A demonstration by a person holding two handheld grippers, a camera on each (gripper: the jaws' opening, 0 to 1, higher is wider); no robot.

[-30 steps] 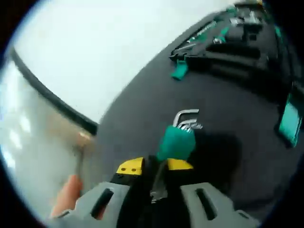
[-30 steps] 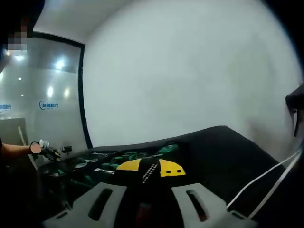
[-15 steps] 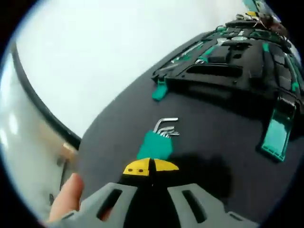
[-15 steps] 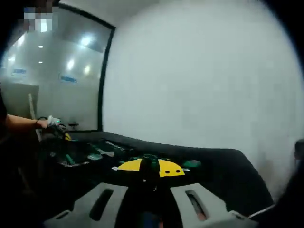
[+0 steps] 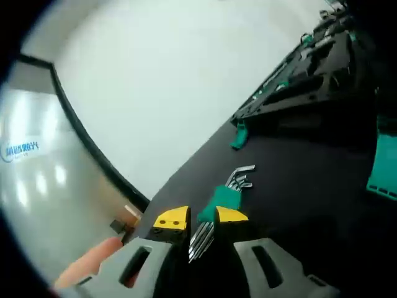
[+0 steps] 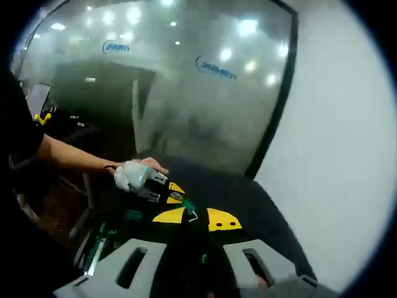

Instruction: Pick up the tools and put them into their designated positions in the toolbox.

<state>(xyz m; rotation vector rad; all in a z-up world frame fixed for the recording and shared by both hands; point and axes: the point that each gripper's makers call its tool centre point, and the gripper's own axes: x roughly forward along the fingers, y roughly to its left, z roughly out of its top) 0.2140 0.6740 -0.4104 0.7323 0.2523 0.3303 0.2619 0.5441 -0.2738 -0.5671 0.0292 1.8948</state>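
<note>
- Green-holdered hex keys point(image 5: 224, 197) lie on the black desk point(image 5: 310, 186), their long ends between the left hand-held gripper's point(image 5: 201, 218) slightly parted jaws, not yet pinched.
- Toolbox point(image 5: 298, 74) sits well apart; placing remains.
- Right hand-held gripper point(image 6: 197, 218) looks pressed together, empty.

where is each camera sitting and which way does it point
Left gripper view: rides on the left gripper, looking along its jaws at a hex key set on the black table, the toolbox beyond; a fingertip shows.
Right gripper view: rides on the right gripper, facing the left gripper across the table toward a glass wall; the person's forearm shows.
Shared: the left gripper and the black table.
</note>
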